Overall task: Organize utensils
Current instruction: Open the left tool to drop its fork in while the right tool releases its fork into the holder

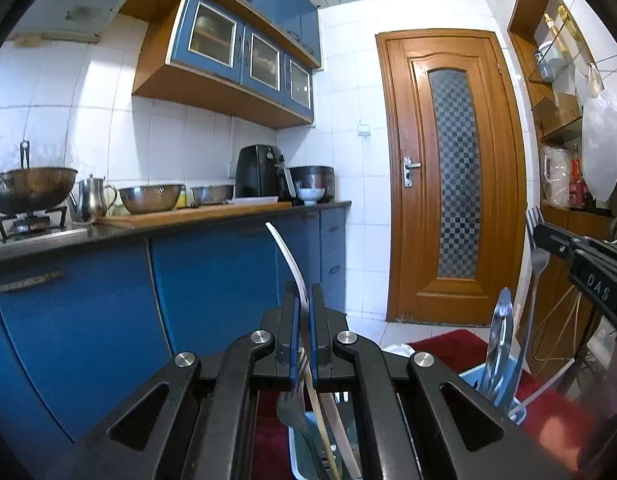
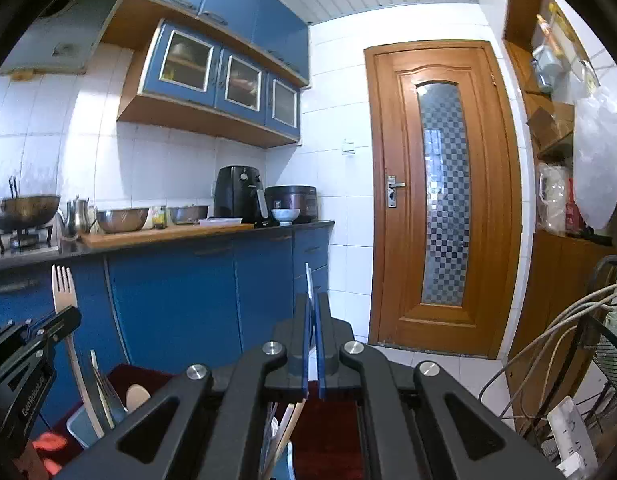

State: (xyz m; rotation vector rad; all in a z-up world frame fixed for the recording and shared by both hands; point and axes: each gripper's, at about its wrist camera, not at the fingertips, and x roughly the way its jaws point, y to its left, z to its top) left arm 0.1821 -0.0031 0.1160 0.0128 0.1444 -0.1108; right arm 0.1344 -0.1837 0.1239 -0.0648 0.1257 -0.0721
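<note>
Metal shine against matt black plastic

You hold a polished steel fork [image 2: 64, 292] in matt black tongs [image 2: 60, 322]; the varnished wooden door [image 2: 392, 200] gleams, and the blue cabinet fronts [image 2: 168, 300] look smooth and glossy.

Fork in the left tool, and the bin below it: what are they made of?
The fork in the left tool looks like polished metal, probably stainless steel: thin, pale, with a bright sheen along the tines and handle. The bin seems to be light blue plastic with a dull finish and a thin moulded rim, though little of it shows.

Both wrist views face the wooden door [image 1: 454, 176] and blue cabinets [image 2: 172, 292].
</note>
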